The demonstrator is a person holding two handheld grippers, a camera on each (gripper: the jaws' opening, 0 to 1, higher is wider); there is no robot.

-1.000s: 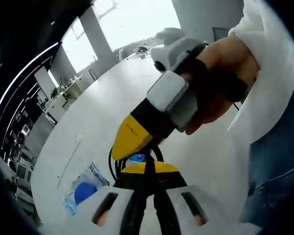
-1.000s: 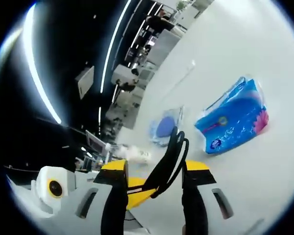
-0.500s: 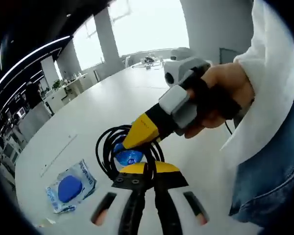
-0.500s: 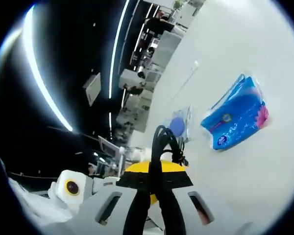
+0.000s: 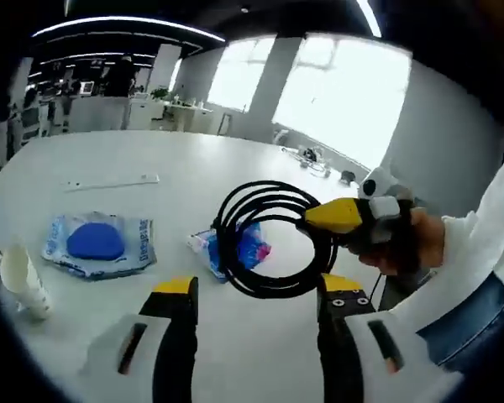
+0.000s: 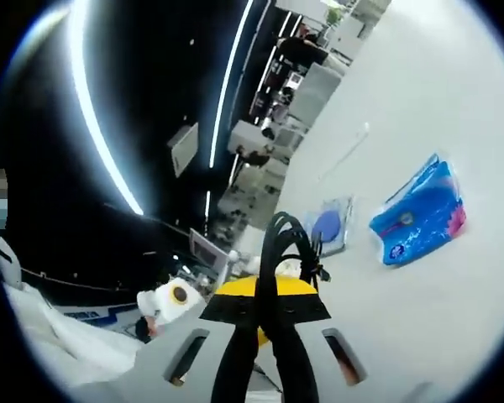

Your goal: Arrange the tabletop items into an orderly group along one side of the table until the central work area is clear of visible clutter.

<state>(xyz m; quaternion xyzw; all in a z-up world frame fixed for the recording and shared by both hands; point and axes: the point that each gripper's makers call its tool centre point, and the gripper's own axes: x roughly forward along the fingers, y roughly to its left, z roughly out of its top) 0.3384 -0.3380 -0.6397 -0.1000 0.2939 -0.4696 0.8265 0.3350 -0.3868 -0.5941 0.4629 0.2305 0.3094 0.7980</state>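
A coil of black cable (image 5: 265, 239) hangs in the air above the white table (image 5: 193, 155), with my right gripper (image 5: 338, 216) shut on its right side and a hand behind it. My left gripper (image 5: 259, 285) is open just below the coil, its jaws apart and holding nothing. In the right gripper view my right gripper (image 6: 260, 290) is shut on the cable (image 6: 281, 239), which loops up from the jaws. A blue tissue pack (image 5: 239, 248) lies on the table behind the coil, and the same blue tissue pack (image 6: 420, 214) lies flat at the right.
A clear packet with a blue disc (image 5: 97, 242) lies at the left, and the packet (image 6: 328, 227) lies beside the tissue pack. A small white bottle (image 5: 17, 277) stands at the near left edge. A thin white strip (image 5: 113, 180) lies farther back. Office desks and windows stand beyond.
My left gripper opened, let go of the cable and drew back. My right gripper shut on the coil and now carries it alone.
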